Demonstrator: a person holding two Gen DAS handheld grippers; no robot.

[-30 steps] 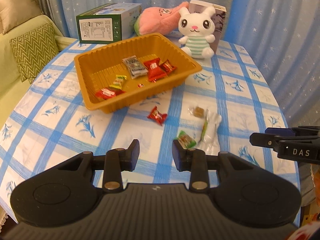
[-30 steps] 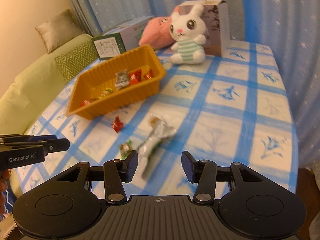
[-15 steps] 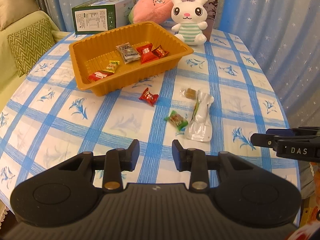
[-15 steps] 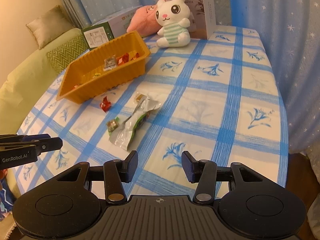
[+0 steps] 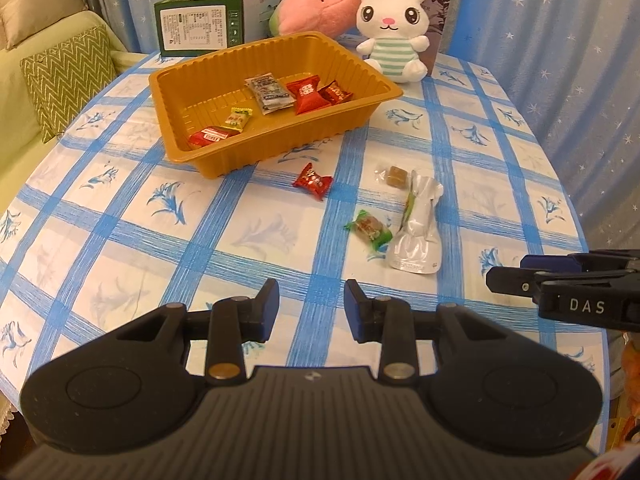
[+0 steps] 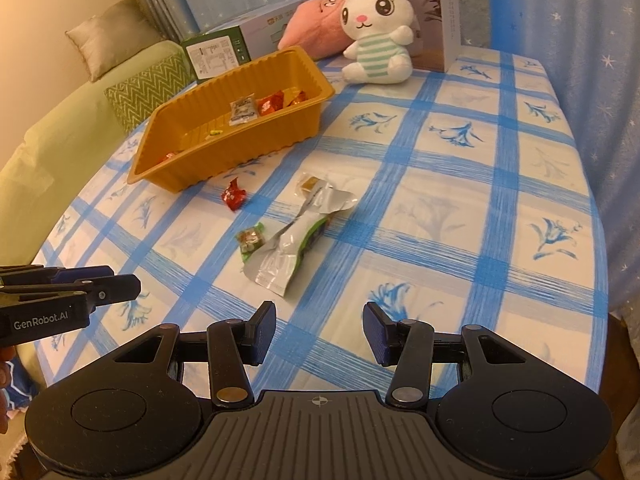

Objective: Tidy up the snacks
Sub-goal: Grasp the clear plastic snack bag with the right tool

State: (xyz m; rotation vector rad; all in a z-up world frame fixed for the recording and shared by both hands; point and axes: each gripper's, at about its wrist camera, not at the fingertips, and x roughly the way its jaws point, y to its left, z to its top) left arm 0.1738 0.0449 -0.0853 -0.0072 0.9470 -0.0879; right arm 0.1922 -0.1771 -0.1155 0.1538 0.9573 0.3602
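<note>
An orange tray [image 5: 276,152] [image 6: 240,156] sits on the blue-checked table and holds several wrapped snacks. Loose on the cloth in front of it lie a red candy [image 5: 313,181] [image 6: 234,196], a brown toffee [image 5: 394,175] [image 6: 308,184], a green-wrapped candy [image 5: 370,230] [image 6: 250,239] and a silver pouch [image 5: 418,228] [image 6: 292,246]. My left gripper [image 5: 312,304] is open and empty, near the table's front edge. My right gripper [image 6: 319,330] is open and empty, just short of the pouch.
A white bunny plush [image 5: 394,28], a pink plush [image 5: 316,8], a green box [image 5: 212,22] and a grey box [image 6: 434,12] stand at the back. A sofa with cushions [image 5: 68,76] is to the left. The table edge drops off on the right.
Both grippers have pulled back from the snacks toward the front edge and risen. Both stay open. The snacks have not moved.
</note>
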